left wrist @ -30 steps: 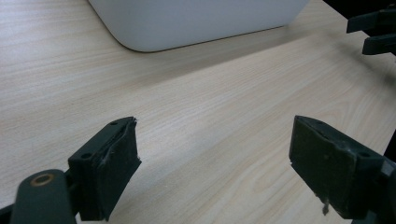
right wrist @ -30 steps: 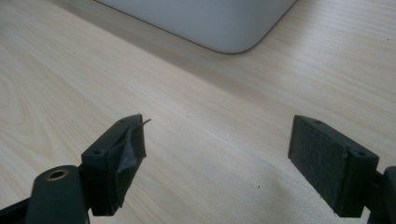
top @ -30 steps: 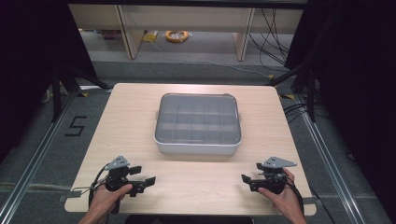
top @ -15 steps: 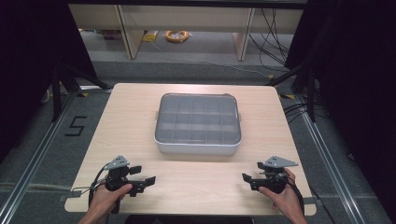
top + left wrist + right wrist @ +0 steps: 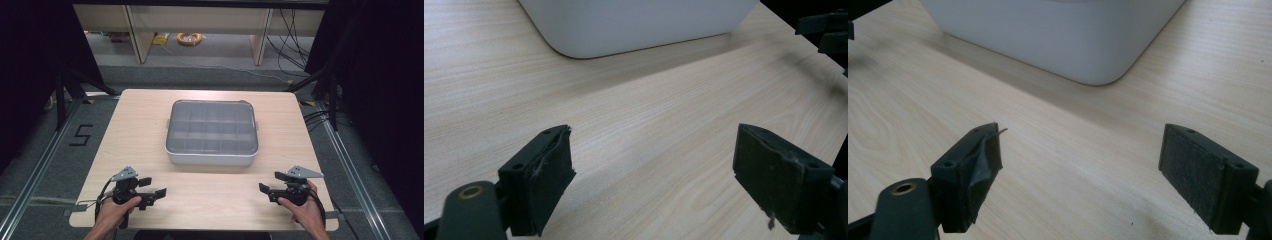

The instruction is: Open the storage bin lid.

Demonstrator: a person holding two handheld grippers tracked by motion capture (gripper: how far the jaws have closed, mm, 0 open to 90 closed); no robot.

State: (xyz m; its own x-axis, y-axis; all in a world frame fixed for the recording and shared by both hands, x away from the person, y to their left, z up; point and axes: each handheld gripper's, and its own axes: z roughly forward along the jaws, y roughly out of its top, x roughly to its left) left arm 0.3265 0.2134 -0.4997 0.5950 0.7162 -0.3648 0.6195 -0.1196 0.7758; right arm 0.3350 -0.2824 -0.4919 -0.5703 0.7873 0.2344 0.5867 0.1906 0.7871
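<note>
A white compartment box [image 5: 212, 132] with a clear lid sits closed at the middle of the wooden table [image 5: 140, 125]; its white wall [image 5: 634, 25] [image 5: 1058, 35] fills the top of both gripper views. My left gripper [image 5: 154, 192] rests near the table's front left, held by a hand, jaws wide apart with bare wood between them [image 5: 651, 175]. My right gripper [image 5: 266, 187] lies near the front right, also open and empty [image 5: 1080, 180]. Both point inward toward each other, in front of the box.
The other gripper's jaws [image 5: 824, 30] show at the far right of the left gripper view. Cables [image 5: 300, 30] and a yellow coil [image 5: 189, 38] lie on the floor beyond the table. A metal rail [image 5: 350, 165] runs along the right side.
</note>
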